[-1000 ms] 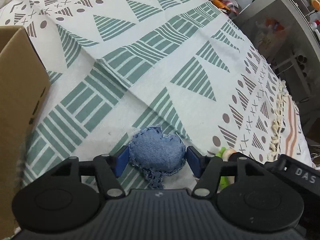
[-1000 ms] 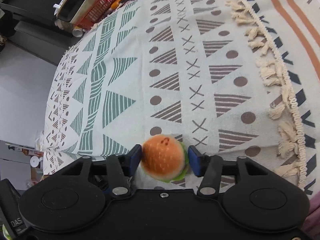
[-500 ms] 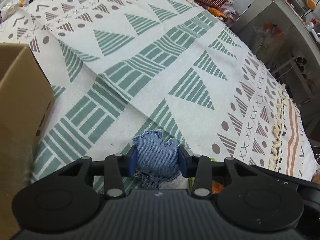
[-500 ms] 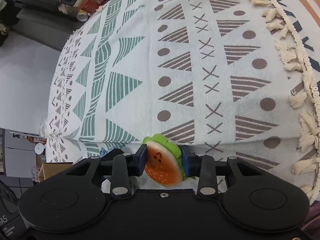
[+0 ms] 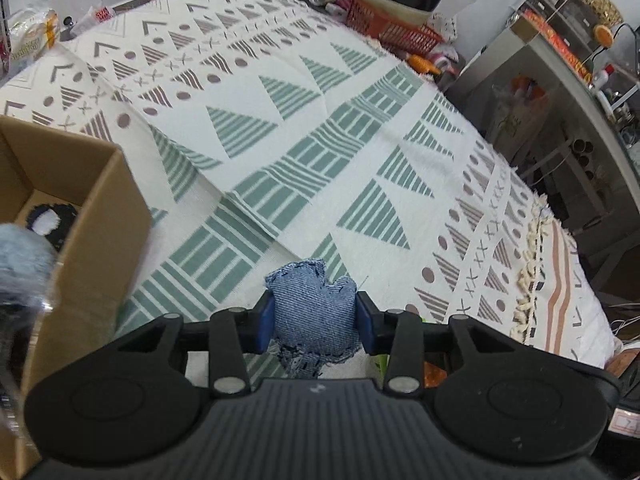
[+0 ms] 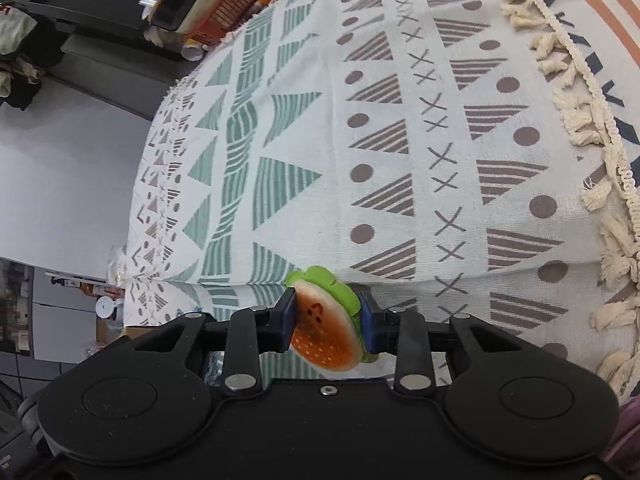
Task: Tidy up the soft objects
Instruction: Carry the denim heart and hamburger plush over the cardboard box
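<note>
denim heart cushion (image 5: pixel 314 312) sits squeezed narrow between the blue pads of the left gripper (image 5: pixel 315 322), clamped from both sides and held above the patterned cloth (image 5: pixel 360 168); a second ago the pads stood wider around it. plush burger (image 6: pixel 326 326), pinched in the right gripper (image 6: pixel 327 326), now stands tilted on edge. cardboard box (image 5: pixel 80 216) at nine o'clock now shows its open inside, with a black-and-white fuzzy thing (image 5: pixel 48 220) on the bottom.

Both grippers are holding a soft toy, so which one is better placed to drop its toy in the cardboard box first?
Probably the left gripper: the open cardboard box sits right beside its denim heart. The right wrist view shows only tablecloth beyond the burger plush.
</note>
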The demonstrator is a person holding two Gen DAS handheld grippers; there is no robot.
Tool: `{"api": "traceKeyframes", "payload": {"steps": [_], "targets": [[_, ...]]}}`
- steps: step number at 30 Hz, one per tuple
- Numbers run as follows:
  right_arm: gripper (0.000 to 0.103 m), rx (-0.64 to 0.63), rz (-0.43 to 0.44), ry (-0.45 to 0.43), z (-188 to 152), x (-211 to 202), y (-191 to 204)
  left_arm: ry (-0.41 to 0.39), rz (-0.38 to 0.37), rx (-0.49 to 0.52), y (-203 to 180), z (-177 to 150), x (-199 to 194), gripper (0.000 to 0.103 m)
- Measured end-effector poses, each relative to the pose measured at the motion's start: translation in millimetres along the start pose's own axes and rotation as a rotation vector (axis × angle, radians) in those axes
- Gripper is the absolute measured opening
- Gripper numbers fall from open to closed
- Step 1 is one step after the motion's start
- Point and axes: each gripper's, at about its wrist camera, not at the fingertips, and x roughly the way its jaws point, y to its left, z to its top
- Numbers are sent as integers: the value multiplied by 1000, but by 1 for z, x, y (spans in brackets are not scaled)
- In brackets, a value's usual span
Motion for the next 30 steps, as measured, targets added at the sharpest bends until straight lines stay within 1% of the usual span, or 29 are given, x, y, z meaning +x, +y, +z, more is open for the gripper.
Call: {"api": "traceKeyframes", "payload": {"steps": [6, 9, 16, 19, 30], "targets": [[32, -40, 38, -39, -8, -14, 22, -42, -8, -5, 12, 7, -30, 40], [32, -63, 43, -61, -13, -23, 33, -69, -10, -6, 20, 9, -44, 40], [32, -109, 73, -115, -27, -41, 54, -109, -24, -35, 42, 14, -70, 41], [32, -126, 74, -137, -32, -42, 62, -120, -23, -46, 53, 15, -80, 41], [32, -184, 89, -172, -54, -41, 93, -156, 3, -102, 105, 17, -110, 41]]}}
